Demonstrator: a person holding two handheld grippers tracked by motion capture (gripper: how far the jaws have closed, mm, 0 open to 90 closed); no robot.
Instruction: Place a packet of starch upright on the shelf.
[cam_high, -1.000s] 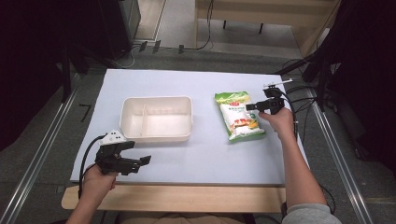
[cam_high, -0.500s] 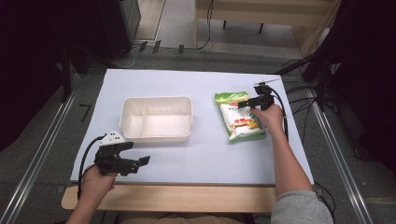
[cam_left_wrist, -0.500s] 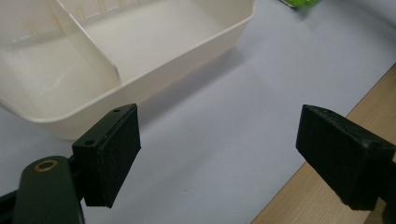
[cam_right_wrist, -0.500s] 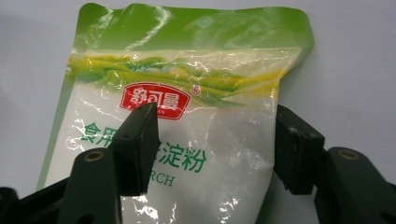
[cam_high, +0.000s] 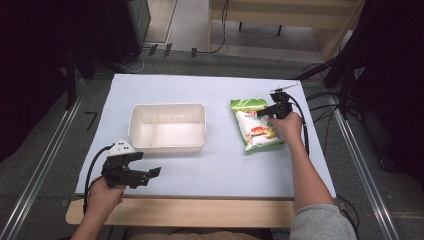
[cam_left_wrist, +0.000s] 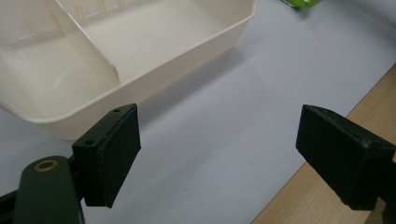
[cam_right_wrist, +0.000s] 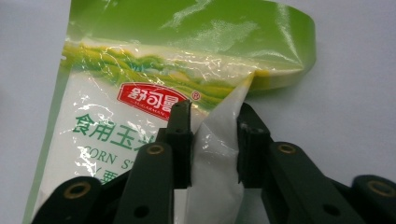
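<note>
A green and white bag (cam_high: 255, 130) printed with "CORN" lies flat on the white table sheet, right of centre. My right gripper (cam_high: 263, 113) sits at the bag's upper right edge. In the right gripper view its jaws pinch a raised fold of the bag (cam_right_wrist: 140, 88), and the right gripper (cam_right_wrist: 212, 126) is shut on it. A cream divided tray (cam_high: 167, 106) stands empty at the middle left. My left gripper (cam_high: 150, 173) hovers near the front left corner and is open. The left gripper (cam_left_wrist: 217, 144) points at the tray's near wall (cam_left_wrist: 196, 51) with nothing between its pads.
The wooden table edge (cam_high: 190, 212) runs along the front, below the white sheet (cam_high: 215, 170). Cables (cam_high: 320, 95) trail off the table's right side. Metal rails (cam_high: 40, 165) flank the table on the floor.
My right gripper has moved a little left from the table's right side onto the bag's edge. The left gripper and tray have stayed put.
</note>
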